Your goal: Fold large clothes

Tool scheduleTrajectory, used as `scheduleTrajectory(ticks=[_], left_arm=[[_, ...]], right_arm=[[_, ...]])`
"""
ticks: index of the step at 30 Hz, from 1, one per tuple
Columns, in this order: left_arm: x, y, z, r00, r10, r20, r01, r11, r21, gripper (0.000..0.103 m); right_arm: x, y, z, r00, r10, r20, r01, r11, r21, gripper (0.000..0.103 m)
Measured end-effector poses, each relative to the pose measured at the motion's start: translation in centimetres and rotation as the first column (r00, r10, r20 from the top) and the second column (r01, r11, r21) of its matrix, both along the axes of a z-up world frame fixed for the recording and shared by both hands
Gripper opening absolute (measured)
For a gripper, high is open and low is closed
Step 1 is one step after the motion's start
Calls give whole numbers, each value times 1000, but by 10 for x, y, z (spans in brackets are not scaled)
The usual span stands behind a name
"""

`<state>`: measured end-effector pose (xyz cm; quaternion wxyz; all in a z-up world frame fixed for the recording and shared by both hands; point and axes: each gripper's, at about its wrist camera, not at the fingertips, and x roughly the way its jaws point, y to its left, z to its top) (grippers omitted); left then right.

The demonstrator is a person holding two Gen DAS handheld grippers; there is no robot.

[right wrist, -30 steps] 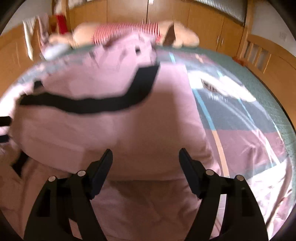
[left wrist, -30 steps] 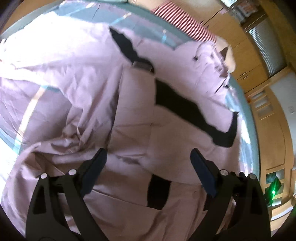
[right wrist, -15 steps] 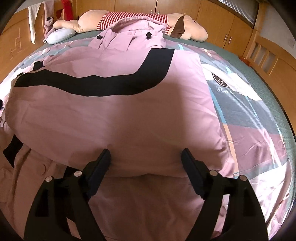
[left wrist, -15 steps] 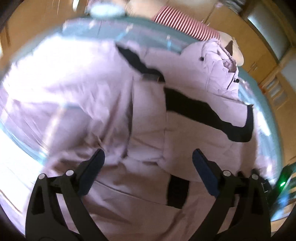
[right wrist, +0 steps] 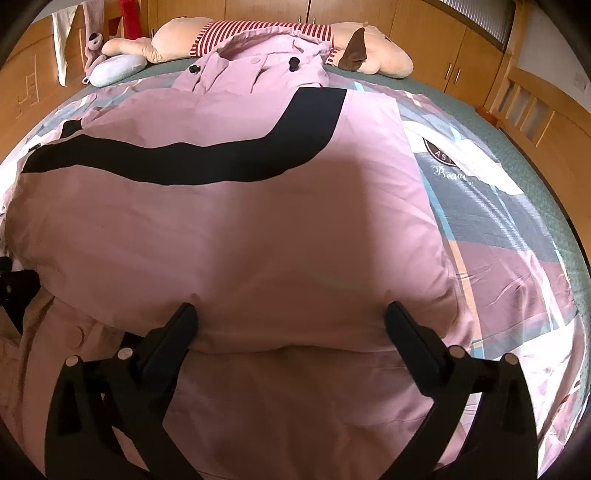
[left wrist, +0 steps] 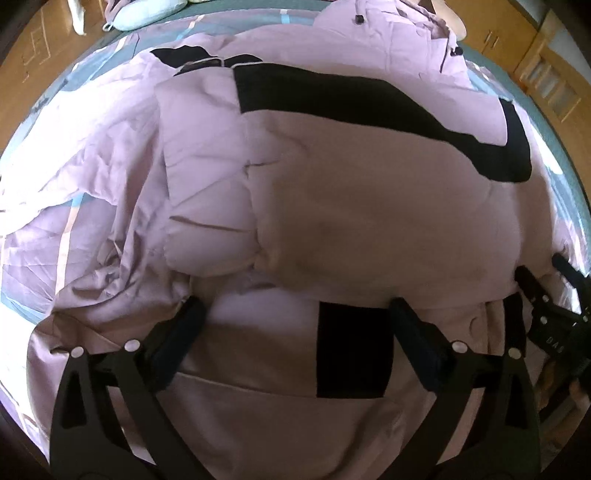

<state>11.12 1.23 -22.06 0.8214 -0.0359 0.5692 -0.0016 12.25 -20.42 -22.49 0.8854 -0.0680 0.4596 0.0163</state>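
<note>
A large pink padded jacket (right wrist: 240,229) with black stripes lies on the bed, folded over on itself, with its hood (right wrist: 258,62) at the far end. My right gripper (right wrist: 291,317) hovers at the near puffy fold edge. Its jaws are opening wide, with fabric under them but not pinched. My left gripper (left wrist: 295,314) points down at the jacket (left wrist: 369,192) near a black patch (left wrist: 351,350). Its jaws are opening too and hold nothing. The right gripper (left wrist: 554,306) shows at the right edge of the left wrist view.
A patterned bedsheet (right wrist: 498,221) covers the bed. A plush toy (right wrist: 258,33) in a red-striped shirt and a pale blue pillow (right wrist: 114,70) lie at the head. Wooden cabinets (right wrist: 424,40) and a wooden bed frame (right wrist: 535,122) surround it.
The right gripper's jaws have spread wider and it has sunk slightly toward the fold. The jacket has settled flat. The left gripper has rolled and moved down closer to the jacket.
</note>
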Motion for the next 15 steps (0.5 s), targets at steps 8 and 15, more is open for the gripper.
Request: scheduleTrajectory(ticks=[8,15], left_arm=[[3,-6,-3,1000,18,-14,-18,1000,-23,101],[1,-13,-2,1000,22,-11,-22,1000,-19,101]], right_arm=[[0,0,-1,1000,1,1,-1,1000,1,102],[0,0,-2,1000,1,2,-1,1000,0,102]])
